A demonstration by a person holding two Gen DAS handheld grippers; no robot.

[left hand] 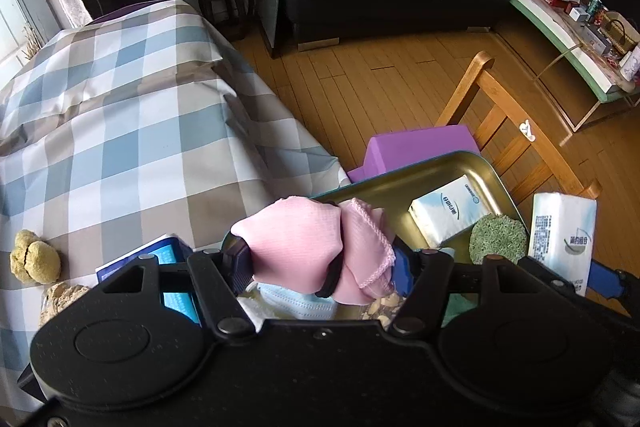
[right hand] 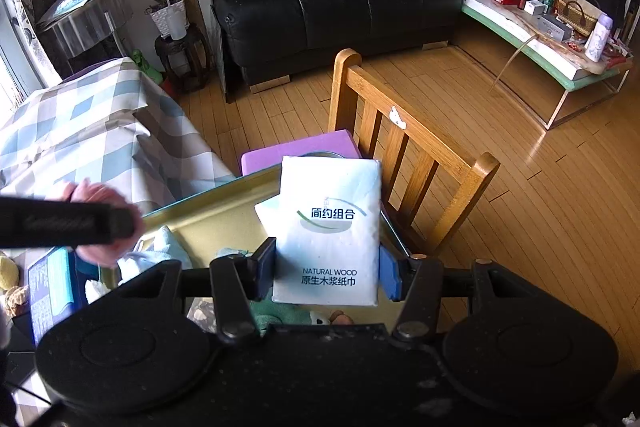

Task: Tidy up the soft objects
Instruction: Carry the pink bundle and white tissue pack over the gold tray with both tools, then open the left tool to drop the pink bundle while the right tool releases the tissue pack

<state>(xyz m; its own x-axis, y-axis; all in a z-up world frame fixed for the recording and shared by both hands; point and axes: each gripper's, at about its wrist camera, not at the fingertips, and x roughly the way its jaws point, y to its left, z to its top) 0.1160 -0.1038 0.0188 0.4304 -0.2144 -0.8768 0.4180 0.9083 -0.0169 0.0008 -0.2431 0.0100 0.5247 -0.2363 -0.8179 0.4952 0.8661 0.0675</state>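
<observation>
My left gripper [left hand: 320, 265] is shut on a pink cloth bundle [left hand: 296, 243] bound with a black band, held over the near end of a gold metal tray [left hand: 400, 183]. In the tray lie a small tissue pack [left hand: 444, 211], a round green scrubber [left hand: 498, 239] and a light blue face mask [left hand: 296, 303]. My right gripper [right hand: 326, 273] is shut on a white tissue pack [right hand: 330, 223], upright above the tray [right hand: 208, 205]. That same pack [left hand: 560, 239] shows at the right of the left wrist view. The pink cloth [right hand: 100, 195] appears at the left of the right wrist view.
The tray sits at the edge of a table with a checked cloth [left hand: 132, 131]. Yellow sponges [left hand: 34, 259] and a blue box [left hand: 176, 255] lie on the cloth. A purple block [left hand: 416, 147] and a wooden chair [right hand: 404, 151] stand beyond the tray, then wooden floor and a black sofa [right hand: 332, 11].
</observation>
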